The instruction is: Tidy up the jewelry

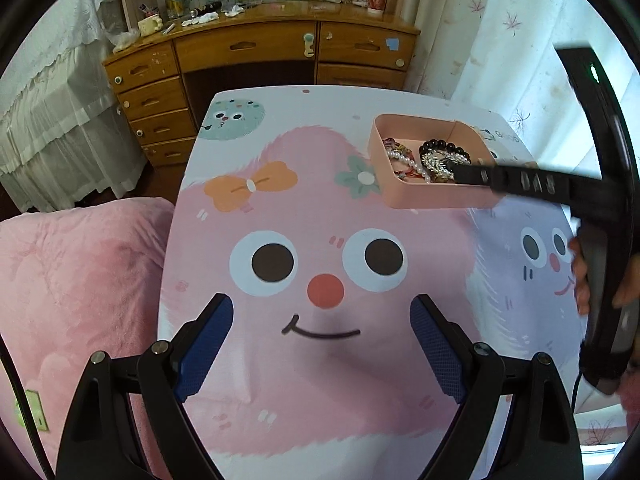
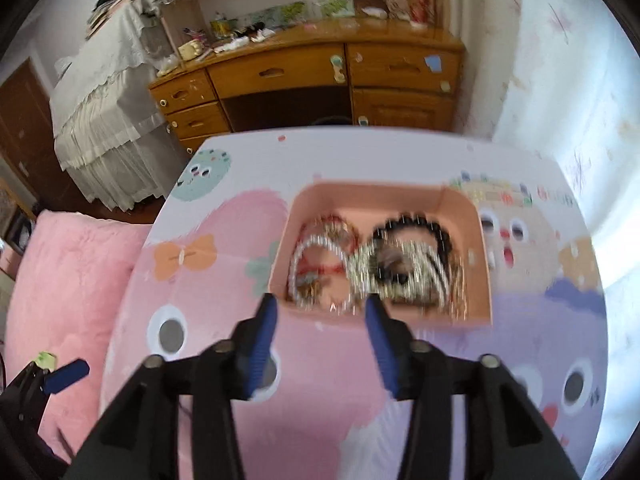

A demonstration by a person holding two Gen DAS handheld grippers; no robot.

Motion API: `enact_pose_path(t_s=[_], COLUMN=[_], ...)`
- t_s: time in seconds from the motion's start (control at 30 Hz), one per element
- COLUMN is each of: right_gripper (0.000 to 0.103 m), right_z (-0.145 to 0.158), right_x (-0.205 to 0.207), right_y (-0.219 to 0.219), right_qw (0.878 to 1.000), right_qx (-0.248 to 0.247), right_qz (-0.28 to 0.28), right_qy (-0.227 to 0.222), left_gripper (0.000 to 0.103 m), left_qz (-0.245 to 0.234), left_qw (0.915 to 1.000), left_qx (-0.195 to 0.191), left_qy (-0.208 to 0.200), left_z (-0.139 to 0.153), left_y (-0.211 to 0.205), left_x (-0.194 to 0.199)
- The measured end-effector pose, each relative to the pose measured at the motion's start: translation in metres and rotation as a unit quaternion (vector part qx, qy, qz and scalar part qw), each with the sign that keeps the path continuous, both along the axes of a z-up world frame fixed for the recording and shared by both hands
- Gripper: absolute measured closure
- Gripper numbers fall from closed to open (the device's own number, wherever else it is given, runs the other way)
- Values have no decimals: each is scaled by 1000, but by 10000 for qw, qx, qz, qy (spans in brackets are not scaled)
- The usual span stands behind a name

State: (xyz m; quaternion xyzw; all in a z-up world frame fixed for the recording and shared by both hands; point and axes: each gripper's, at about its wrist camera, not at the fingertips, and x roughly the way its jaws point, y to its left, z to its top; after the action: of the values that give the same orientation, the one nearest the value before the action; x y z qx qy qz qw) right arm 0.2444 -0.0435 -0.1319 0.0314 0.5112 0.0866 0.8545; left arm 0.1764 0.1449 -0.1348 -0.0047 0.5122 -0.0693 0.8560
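A pink open box point(image 1: 436, 194) sits on the cartoon-print table point(image 1: 320, 208) at the right. It holds a black bead bracelet point(image 1: 440, 146), a pearl string point(image 1: 408, 162) and other tangled jewelry. In the right wrist view the box point(image 2: 384, 196) lies just beyond the fingertips, with blurred jewelry point(image 2: 376, 264) inside. My right gripper point(image 2: 320, 304) is open and empty, over the box's near wall; it also shows in the left wrist view point(image 1: 460, 174), reaching in from the right. My left gripper point(image 1: 322, 312) is open and empty above the table's middle.
A pink cushion point(image 1: 76, 288) lies left of the table. A wooden desk with drawers point(image 1: 256, 52) stands behind it, cluttered on top. White curtains point(image 1: 520, 40) hang at the right, and a lace-covered piece point(image 1: 52, 112) stands at the left.
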Motion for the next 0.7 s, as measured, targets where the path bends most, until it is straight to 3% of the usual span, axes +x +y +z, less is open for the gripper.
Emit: enact_pose_path(t_s=[0.07, 0.2, 0.3, 0.37, 0.53, 0.57, 0.7], right_gripper=[52, 34, 21, 15, 9, 9, 9], right_z=[-4, -15, -23, -26, -15, -9, 27], right_x=[-15, -62, -107, -140, -201, -209, -229], right_y=[-7, -27, -43, -58, -89, -94, -110], right_qw=[9997, 9970, 9921, 9869, 9792, 9796, 9846], right_qx=[110, 164, 66, -36, 38, 69, 175], right_qz=[-68, -305, -331, -449, -675, -720, -872], right_qy=[210, 699, 1206, 1547, 1913, 1876, 1507], left_gripper=[14, 13, 9, 9, 7, 2, 1], left_qz=[48, 430, 871, 995, 617, 450, 72], left_qw=[9997, 9958, 9862, 9823, 9907, 9923, 9959], left_qx=[-9, -225, -306, -323, 196, 270, 398], left_qy=[246, 776, 1373, 1554, 1200, 1120, 805], left_z=[2, -1, -13, -14, 15, 22, 58], left_y=[-1, -5, -9, -14, -52, -64, -97], left_x=[-6, -26, -40, -52, -88, -94, -108])
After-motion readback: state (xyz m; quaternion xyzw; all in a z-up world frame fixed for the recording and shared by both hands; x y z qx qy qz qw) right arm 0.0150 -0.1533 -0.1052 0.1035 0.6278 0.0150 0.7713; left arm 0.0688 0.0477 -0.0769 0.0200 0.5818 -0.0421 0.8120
